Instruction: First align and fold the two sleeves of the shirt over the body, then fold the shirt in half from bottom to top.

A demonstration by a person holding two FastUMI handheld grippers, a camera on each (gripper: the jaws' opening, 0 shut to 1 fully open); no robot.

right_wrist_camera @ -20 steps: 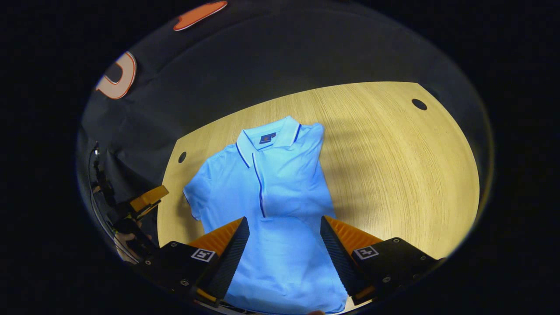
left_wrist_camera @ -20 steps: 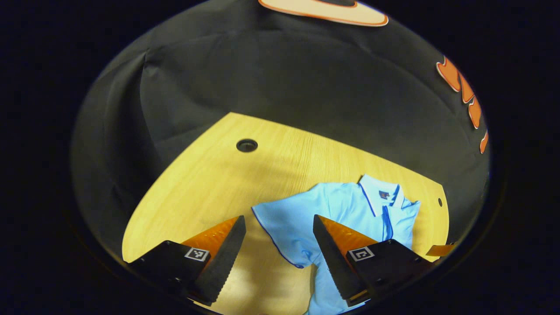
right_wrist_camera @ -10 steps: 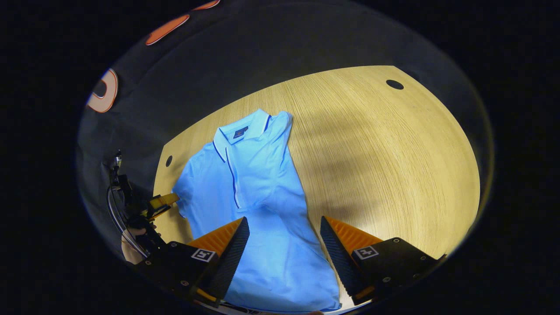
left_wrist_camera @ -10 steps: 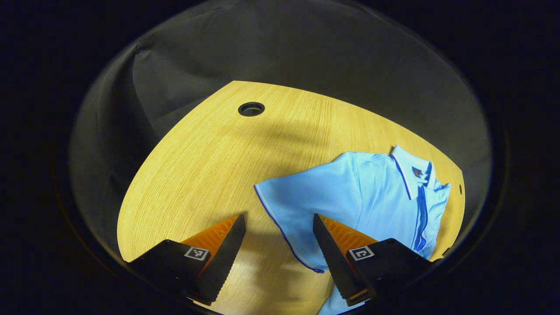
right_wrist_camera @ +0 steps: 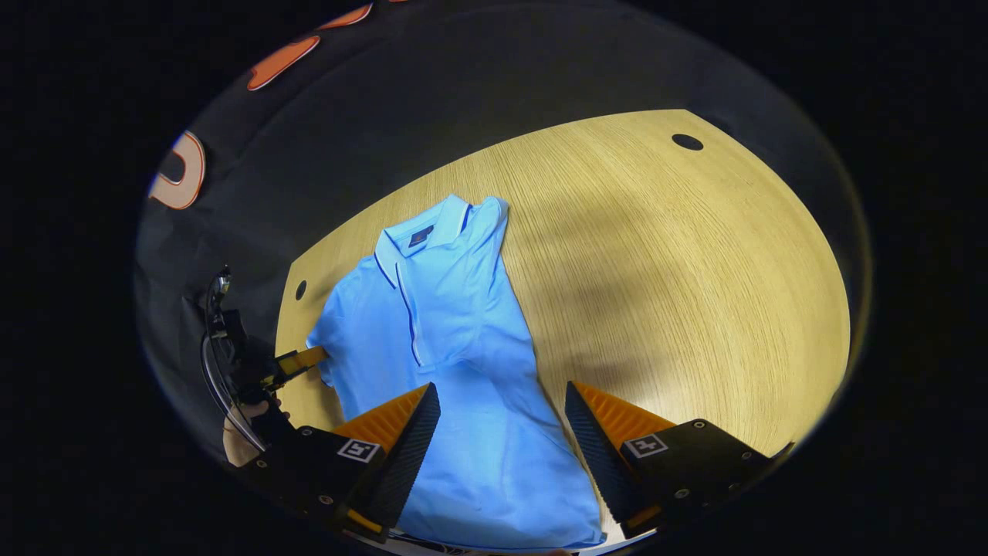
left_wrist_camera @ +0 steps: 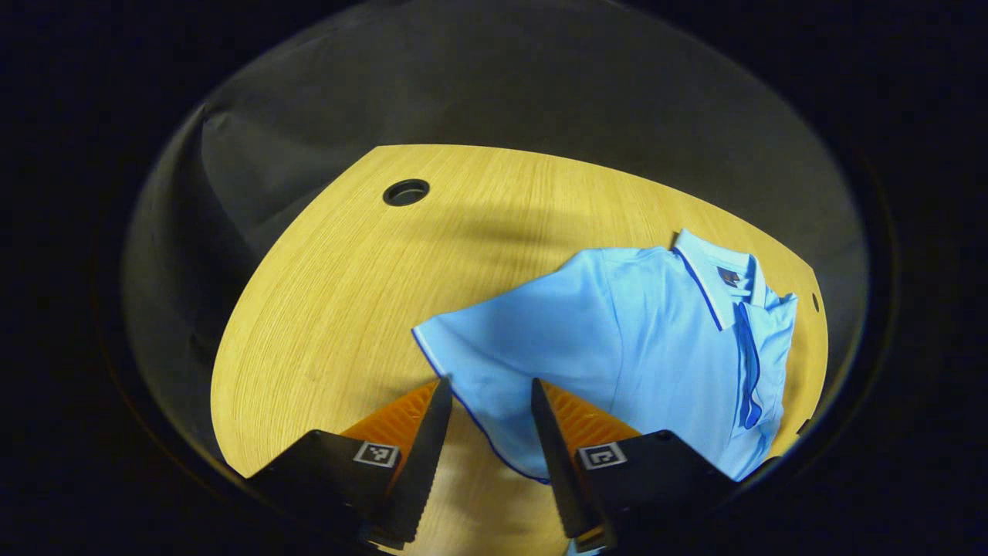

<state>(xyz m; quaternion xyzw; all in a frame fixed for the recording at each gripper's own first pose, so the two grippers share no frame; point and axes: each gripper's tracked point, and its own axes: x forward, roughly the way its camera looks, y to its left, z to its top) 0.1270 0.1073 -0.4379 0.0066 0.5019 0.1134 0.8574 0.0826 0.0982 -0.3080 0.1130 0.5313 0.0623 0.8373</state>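
Observation:
A light blue polo shirt (left_wrist_camera: 656, 340) with dark blue piping lies flat on the wooden table (left_wrist_camera: 332, 293), collar at the far side. Its spread sleeve (left_wrist_camera: 494, 347) points toward my left gripper (left_wrist_camera: 489, 382). The fingers are narrowed but still apart, and the sleeve hem lies between them. In the right gripper view the shirt (right_wrist_camera: 440, 332) runs from the collar down to my right gripper (right_wrist_camera: 501, 386), which hovers open over the lower body. The left gripper (right_wrist_camera: 297, 361) touches the sleeve (right_wrist_camera: 332, 347) at the left there. The shirt's other side shows a straight folded edge.
The table (right_wrist_camera: 679, 270) has bare wood to the right of the shirt. Round cable holes (left_wrist_camera: 406, 191) (right_wrist_camera: 686, 142) (right_wrist_camera: 300, 289) sit near its far edge and left side. A hand (right_wrist_camera: 235, 440) holds the left gripper beyond the table's left edge.
My left gripper has moved in onto the sleeve hem and its fingers have narrowed around it. The right gripper has drifted a little and stays open over the lower body.

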